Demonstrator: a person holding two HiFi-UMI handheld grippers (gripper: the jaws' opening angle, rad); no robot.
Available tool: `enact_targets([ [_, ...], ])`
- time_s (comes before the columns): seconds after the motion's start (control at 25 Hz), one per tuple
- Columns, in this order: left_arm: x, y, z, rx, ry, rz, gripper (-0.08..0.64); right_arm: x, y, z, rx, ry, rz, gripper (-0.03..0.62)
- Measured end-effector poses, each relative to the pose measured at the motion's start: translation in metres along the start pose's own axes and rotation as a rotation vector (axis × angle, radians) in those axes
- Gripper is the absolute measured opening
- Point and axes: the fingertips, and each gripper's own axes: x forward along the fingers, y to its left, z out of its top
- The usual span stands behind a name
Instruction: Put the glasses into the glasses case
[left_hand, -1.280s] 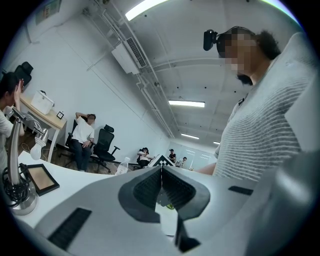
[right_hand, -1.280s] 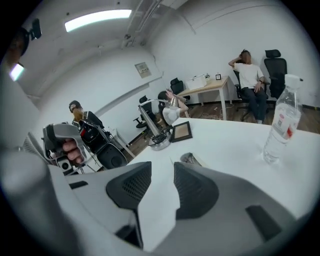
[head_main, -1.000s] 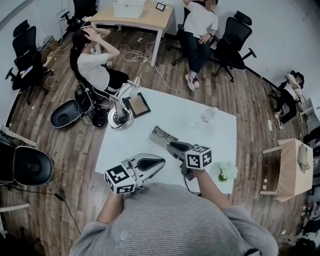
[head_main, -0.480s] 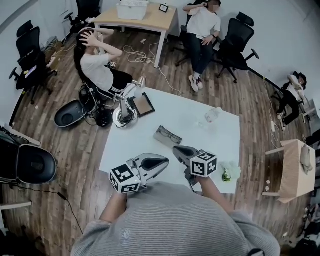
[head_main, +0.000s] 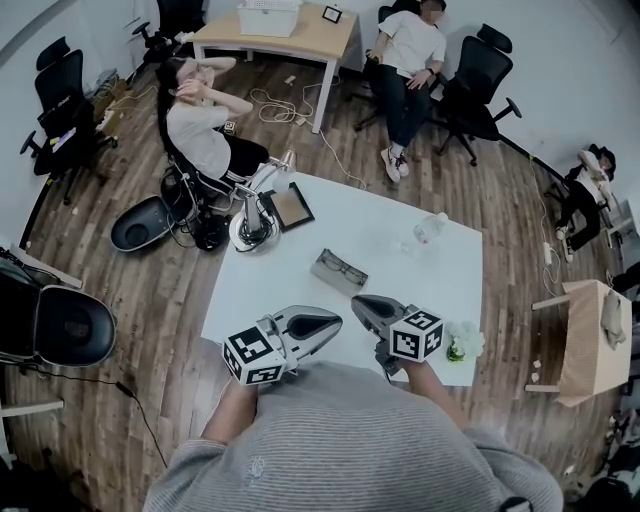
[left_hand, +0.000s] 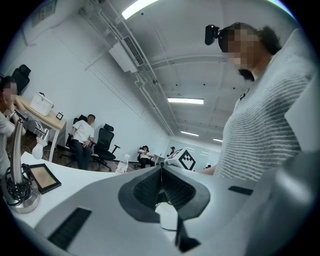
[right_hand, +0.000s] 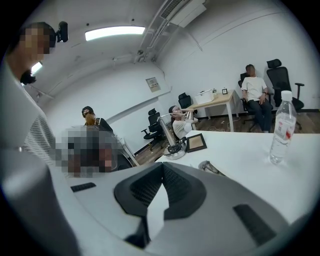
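An open grey glasses case (head_main: 338, 270) lies near the middle of the white table (head_main: 420, 275) with dark-framed glasses (head_main: 344, 267) lying in it. In the right gripper view the case (right_hand: 210, 167) shows low, just beyond the jaws. My right gripper (head_main: 357, 301) hovers a short way in front of the case, shut and empty. My left gripper (head_main: 337, 318) is held level near the table's front edge, also shut with nothing in it. Both sets of jaws (left_hand: 161, 168) (right_hand: 162, 165) meet at the tips.
A clear water bottle (head_main: 430, 228) (right_hand: 281, 127) lies at the table's far right. A picture frame (head_main: 290, 207) and a desk lamp base (head_main: 250, 232) sit at the far left corner. White flowers (head_main: 462, 342) stand at the near right edge. People sit on chairs beyond the table.
My right gripper has drawn back from the case toward me and risen a little, with its jaws closed empty. The left gripper has stayed put.
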Motion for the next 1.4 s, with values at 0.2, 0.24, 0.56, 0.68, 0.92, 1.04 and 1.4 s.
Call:
enact_targets([
  [0.2, 0.004, -0.003, -0.002, -0.002, 0.006, -0.02, 0.012, 0.0, 0.0, 0.003, -0.007, -0.002, -0.005, 0.014],
  [0.24, 0.004, -0.003, -0.002, -0.003, 0.007, -0.021, 0.012, 0.001, 0.0, 0.002, -0.01, 0.0, -0.003, 0.014],
  [0.56, 0.005, 0.001, -0.002, -0.007, 0.008, -0.01, 0.012, 0.011, 0.008, 0.005, -0.063, 0.034, 0.024, 0.014],
  [0.68, 0.005, 0.001, -0.003, -0.008, 0.009, -0.007, 0.012, 0.012, 0.009, 0.002, -0.072, 0.041, 0.027, 0.014],
  [0.92, 0.004, 0.003, -0.005, -0.008, 0.014, -0.009, 0.012, 0.015, 0.006, -0.001, -0.066, 0.045, 0.024, 0.014],
  [1.04, 0.005, 0.003, -0.005, -0.007, 0.017, -0.008, 0.012, 0.014, 0.005, -0.002, -0.065, 0.047, 0.022, 0.014],
  [1.4, 0.009, 0.004, -0.004, -0.009, 0.023, -0.014, 0.012, 0.013, 0.001, -0.004, -0.052, 0.055, 0.018, 0.014],
])
